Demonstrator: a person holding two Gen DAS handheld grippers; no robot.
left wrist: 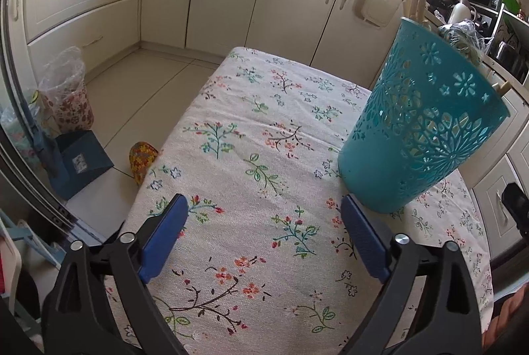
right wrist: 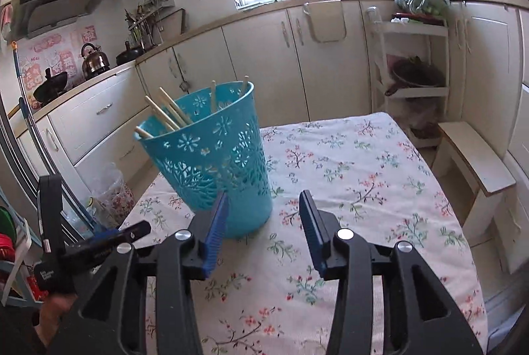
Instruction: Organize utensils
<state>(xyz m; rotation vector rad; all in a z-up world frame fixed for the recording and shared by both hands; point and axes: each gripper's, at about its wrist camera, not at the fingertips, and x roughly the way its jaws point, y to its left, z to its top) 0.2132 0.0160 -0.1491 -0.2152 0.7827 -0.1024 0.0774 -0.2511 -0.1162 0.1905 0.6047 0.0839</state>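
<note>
Holder position: teal holder (right wrist: 211,156) stands upright on the cloth-covered surface (right wrist: 363,176), just ahead and left of the right tongs (right wrist: 263,216).
From left tongs: holder (left wrist: 420,123) lies ahead to the right of the left tongs (left wrist: 263,222), close beside the right-hand pad.
Nearer hand: neither is clearly nearer; both sit close.
Long axis: chopsticks (right wrist: 168,113) lean steeply inside, tips above the rim.
Left tongs: spread wide, empty.
Right tongs: partly open, empty.
Appearance: perforated flower-pattern plastic, tapering downward; pale wooden sticks.
Judgement: no loose utensils visible; sorting looks nearly finished.
</note>
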